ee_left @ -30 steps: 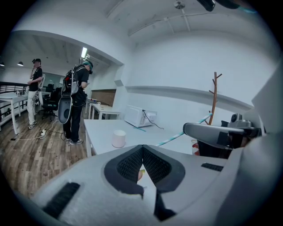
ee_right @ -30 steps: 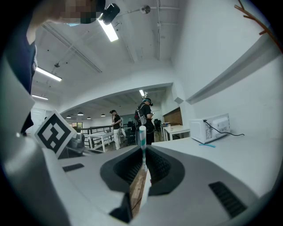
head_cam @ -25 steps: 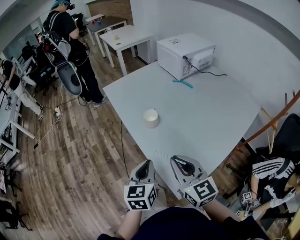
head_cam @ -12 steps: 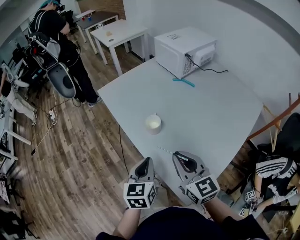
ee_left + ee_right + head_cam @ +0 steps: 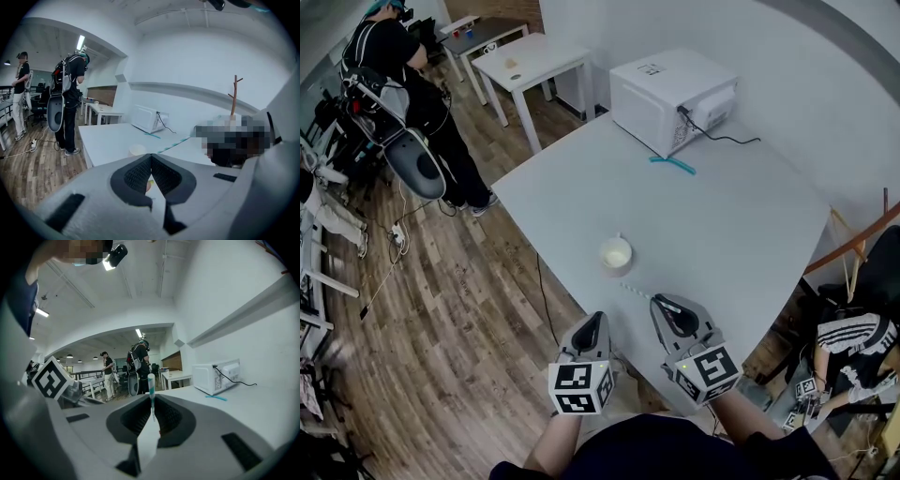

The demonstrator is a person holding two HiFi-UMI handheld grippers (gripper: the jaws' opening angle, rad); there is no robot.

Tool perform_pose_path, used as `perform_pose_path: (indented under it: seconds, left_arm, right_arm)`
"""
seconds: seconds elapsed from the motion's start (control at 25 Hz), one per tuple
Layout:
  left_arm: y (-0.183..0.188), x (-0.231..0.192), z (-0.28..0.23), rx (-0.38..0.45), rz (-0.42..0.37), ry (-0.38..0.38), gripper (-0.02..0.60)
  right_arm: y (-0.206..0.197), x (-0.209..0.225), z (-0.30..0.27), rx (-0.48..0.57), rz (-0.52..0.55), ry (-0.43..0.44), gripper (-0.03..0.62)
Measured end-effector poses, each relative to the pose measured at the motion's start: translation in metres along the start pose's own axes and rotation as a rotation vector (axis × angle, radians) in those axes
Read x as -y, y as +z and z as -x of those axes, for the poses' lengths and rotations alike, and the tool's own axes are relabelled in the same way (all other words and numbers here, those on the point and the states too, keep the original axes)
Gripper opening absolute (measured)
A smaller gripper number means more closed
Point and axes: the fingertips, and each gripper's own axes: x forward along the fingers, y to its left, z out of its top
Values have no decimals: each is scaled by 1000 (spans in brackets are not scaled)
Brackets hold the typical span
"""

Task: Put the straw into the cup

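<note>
Since a second ago the right tongs (image 5: pixel 661 305) have drawn nearer the cup (image 5: pixel 616 254), and the gap between them is narrower. The worktop (image 5: pixel 741 225) is mostly bare, with open surface all round the cup. A microwave (image 5: pixel 670 98) sits at its far corner, with a blue straw (image 5: pixel 672 165) just before it. The right tongs, over the near edge, are clamped on the striped straw (image 5: pixel 635 292), which points toward the cup without touching it. The left tongs (image 5: pixel 591 328) are closed on nothing, just off the edge over the floor (image 5: pixel 459 309).
</note>
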Motion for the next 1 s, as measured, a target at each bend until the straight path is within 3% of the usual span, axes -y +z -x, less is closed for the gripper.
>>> perform_pose_path:
  seconds: [0.44, 1.0]
  left_arm:
    - [2, -25, -27, -36, 21, -20, 17]
    - [-11, -57, -53, -84, 36, -20, 17]
  right_arm:
    - [-2, 14, -45, -22, 24, -22, 41]
    - [-33, 29, -91, -92, 11, -59, 41]
